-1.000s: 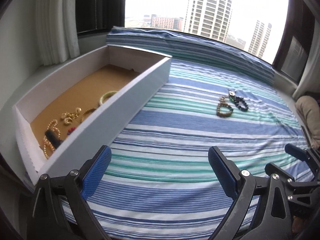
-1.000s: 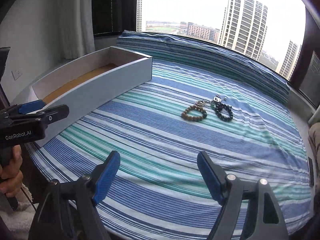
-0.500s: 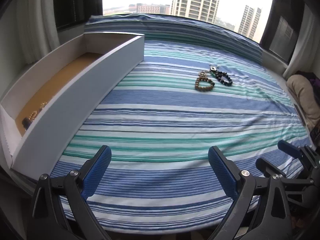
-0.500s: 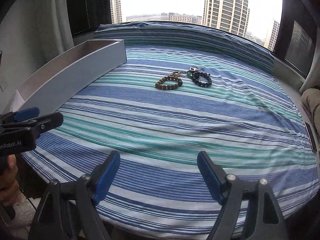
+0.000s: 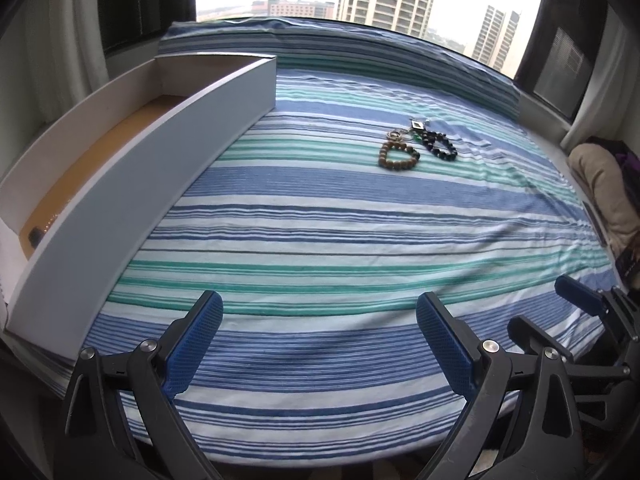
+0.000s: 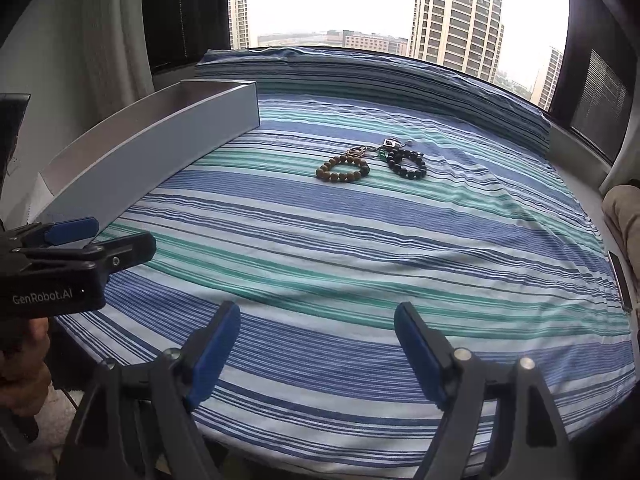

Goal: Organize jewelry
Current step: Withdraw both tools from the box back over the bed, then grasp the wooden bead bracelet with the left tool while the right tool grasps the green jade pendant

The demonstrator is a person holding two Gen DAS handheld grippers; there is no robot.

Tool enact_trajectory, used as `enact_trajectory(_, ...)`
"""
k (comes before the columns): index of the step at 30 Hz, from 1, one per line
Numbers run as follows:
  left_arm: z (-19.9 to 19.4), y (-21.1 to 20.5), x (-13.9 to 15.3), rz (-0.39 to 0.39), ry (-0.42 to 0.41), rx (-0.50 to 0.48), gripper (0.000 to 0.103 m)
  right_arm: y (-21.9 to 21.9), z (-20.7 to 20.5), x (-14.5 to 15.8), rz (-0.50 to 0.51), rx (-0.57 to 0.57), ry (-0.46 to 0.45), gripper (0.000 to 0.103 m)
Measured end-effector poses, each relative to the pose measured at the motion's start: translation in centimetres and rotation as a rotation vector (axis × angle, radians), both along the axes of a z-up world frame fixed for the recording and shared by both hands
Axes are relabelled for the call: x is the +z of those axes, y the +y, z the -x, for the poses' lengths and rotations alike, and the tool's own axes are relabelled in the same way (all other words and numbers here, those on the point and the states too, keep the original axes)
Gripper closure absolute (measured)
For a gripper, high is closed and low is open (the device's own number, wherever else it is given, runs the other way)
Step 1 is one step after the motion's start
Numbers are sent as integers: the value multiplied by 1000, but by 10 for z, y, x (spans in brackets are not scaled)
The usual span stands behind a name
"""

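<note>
A brown wooden bead bracelet (image 5: 398, 157) (image 6: 343, 169) and a black bead bracelet (image 5: 440, 146) (image 6: 406, 163) lie side by side on the striped bedsheet, with a small ring and pendant (image 5: 416, 125) touching them at the far side. A long white box (image 5: 160, 168) (image 6: 160, 148) with a brown floor stands along the left; a few jewelry pieces (image 5: 40, 232) show at its near end. My left gripper (image 5: 319, 312) (image 6: 108, 238) and right gripper (image 6: 318, 320) (image 5: 544, 306) hover over the bed's near edge, both open and empty, far short of the bracelets.
A beige cushion or garment (image 5: 600, 184) lies at the right edge of the bed, with a dark flat object (image 6: 620, 280) beside it. A window with curtains runs behind the bed. A person's hand (image 6: 20, 368) holds the left gripper's handle.
Both grippers have drawn back toward the bed's near edge and sunk a little. The box's inside shows less and the bracelets look farther off. Both stayed open.
</note>
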State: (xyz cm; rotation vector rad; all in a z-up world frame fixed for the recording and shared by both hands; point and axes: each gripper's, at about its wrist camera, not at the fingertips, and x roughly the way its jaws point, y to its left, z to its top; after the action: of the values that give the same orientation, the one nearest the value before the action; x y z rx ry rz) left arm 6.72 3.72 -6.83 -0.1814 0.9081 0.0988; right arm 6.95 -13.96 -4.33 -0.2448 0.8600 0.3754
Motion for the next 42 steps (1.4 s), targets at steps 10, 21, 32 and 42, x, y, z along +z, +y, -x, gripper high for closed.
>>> enact_trajectory(10,3,5,-4,13,8,15,5,9,4,1,9,20,-1,22)
enact_trajectory(21,0,6,-16,25,49,4,5,5,3,-1,-2,9,7,22)
enact_trajectory(32,-46,-2,-22,12,103,-88,5,-14,-10,-15,-33,-31,57,22)
enact_trajectory(42,-158,-38,-9,-8,90,-265,11,-50,-25,-26,-68,-108,88,22)
